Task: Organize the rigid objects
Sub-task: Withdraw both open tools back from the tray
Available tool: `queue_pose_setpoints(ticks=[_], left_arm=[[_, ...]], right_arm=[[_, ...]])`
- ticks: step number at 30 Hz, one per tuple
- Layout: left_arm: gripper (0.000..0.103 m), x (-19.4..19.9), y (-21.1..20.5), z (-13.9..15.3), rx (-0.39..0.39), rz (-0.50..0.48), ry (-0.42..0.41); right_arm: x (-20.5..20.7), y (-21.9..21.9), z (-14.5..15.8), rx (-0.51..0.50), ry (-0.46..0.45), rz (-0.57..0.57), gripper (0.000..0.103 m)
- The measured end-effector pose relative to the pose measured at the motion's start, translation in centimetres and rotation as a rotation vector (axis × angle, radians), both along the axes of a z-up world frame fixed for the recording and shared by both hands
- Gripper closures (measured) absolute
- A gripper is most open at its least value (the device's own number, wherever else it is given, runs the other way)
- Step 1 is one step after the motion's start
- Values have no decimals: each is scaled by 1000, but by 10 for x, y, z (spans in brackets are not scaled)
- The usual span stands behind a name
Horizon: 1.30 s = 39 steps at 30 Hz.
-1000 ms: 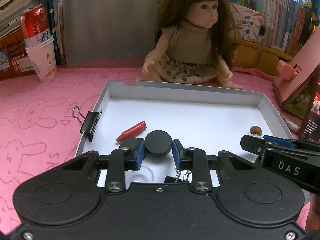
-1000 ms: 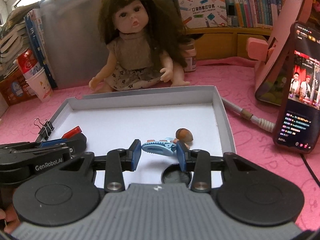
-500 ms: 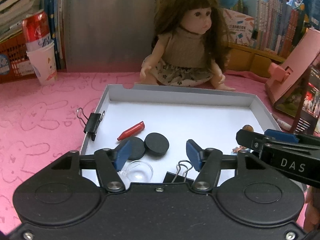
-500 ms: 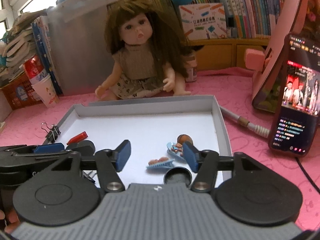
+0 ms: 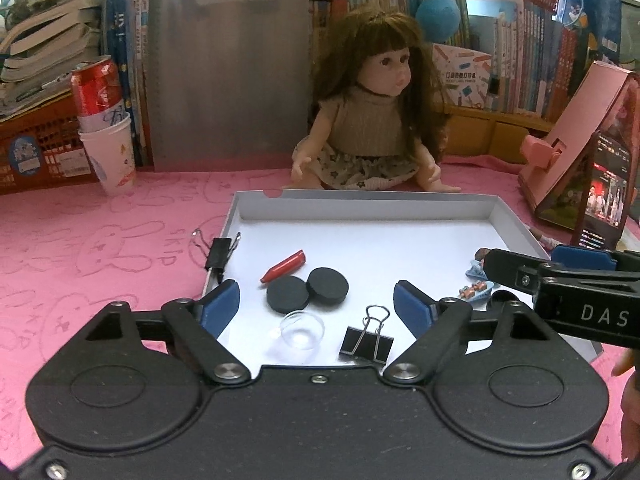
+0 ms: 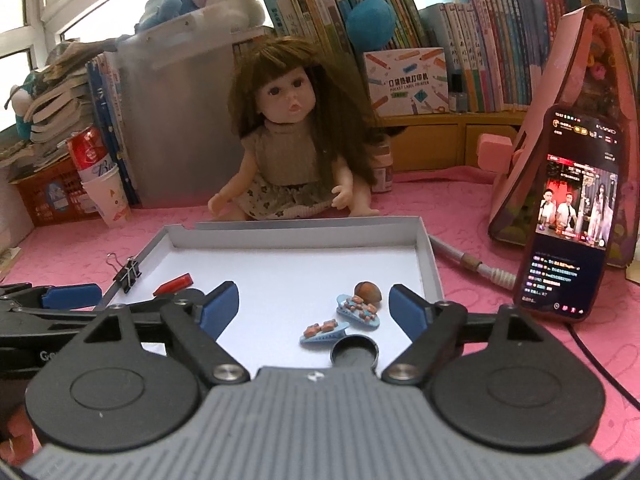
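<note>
A shallow white box (image 5: 360, 202) (image 6: 426, 248) lies on the pink cloth. In the left wrist view it holds a red crayon (image 5: 284, 267), two black discs (image 5: 327, 285), a clear round lid (image 5: 302, 330) and a black binder clip (image 5: 366, 340). Another binder clip (image 5: 218, 252) is clipped on the box's left wall. In the right wrist view two blue hair clips (image 6: 357, 310), a brown nut (image 6: 368, 291) and a black cap (image 6: 354, 354) lie in the box. My left gripper (image 5: 316, 306) and my right gripper (image 6: 314, 307) are open and empty above the box's near edge.
A doll (image 5: 372, 120) sits behind the box. A red can in a paper cup (image 5: 106, 128) stands at the back left. A phone (image 6: 568, 216) leans on a pink stand (image 6: 580, 100) at the right, with a cable (image 6: 472, 264) beside the box. Books line the back.
My left gripper opened and let go of a black disc, my right gripper opened and let go of a blue hair clip. Both grippers drew back and up from the box.
</note>
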<state>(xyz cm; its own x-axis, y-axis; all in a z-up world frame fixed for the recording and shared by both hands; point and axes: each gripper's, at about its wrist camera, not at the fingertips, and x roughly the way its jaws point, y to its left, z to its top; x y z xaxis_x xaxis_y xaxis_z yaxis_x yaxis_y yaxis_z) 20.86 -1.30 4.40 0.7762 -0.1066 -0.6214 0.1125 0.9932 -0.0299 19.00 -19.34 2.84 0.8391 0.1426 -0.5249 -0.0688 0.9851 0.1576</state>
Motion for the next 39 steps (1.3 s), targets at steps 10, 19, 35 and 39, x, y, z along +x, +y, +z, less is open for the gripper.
queue_pose_setpoints(ticks=[10,19,35,39], left_arm=[[19,-31,12,-2,-3,0,-22],[19,-57,17,-6,4,-7,-40],[17,-99,24,-23,-1,-29,-11],[17,-102,23,-30,19,-25,-4]], right_arm=[[-28,10,-6,-15,-36,22,10],[-50,15,-11,-49,-58,41,6],[-91,8,-30,-82,-26,38,1],[-93,8,-37,-102,-6,34,1]])
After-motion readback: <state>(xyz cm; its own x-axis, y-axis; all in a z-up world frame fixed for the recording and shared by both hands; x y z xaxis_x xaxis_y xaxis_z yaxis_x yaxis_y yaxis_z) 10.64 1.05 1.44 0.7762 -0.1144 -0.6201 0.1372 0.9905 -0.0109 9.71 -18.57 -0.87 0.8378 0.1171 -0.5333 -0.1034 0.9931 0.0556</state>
